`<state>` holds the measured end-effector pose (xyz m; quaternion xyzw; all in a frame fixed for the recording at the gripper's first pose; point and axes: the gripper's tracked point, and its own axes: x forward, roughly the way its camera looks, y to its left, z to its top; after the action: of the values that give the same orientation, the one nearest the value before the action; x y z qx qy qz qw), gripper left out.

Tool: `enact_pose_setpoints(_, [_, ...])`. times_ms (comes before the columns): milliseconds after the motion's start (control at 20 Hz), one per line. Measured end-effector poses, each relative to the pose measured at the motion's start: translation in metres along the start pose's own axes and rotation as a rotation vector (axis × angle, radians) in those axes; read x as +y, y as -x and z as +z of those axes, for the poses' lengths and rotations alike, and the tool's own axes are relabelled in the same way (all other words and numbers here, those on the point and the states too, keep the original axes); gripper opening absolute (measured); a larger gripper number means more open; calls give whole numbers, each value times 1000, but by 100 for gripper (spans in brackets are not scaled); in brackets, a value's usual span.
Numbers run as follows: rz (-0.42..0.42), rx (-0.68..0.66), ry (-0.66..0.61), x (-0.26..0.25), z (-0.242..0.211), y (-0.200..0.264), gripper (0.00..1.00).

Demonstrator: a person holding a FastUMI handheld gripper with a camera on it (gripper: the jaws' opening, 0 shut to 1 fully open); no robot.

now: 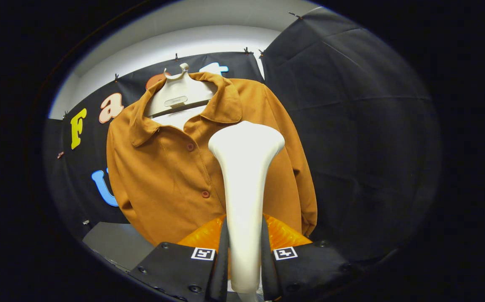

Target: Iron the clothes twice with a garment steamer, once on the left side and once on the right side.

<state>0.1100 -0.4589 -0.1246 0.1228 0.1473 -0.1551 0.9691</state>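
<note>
A brown button-up shirt (162, 167) hangs on a white hanger (178, 94) against the booth wall, facing me. My gripper (244, 260) is shut on the white handle of the garment steamer (244, 167), which stands upright between the fingers. The steamer's wide head rises ahead of the fingers in front of the shirt's right half, at chest height just right of the button line. Whether the head touches the cloth I cannot tell. The shirt's lower right part is hidden behind the steamer and the fingers.
A grey flat surface (116, 243) lies below the shirt's left hem, beside the fingers. Black cloth walls (360, 126) close the booth behind and to the right of the shirt.
</note>
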Motion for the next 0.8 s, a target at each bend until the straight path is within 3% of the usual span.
enact_pose_setpoints(300, [45, 59, -25, -5, -25, -24, 36])
enact_pose_setpoints(800, [5, 217, -72, -21, -97, -49, 36])
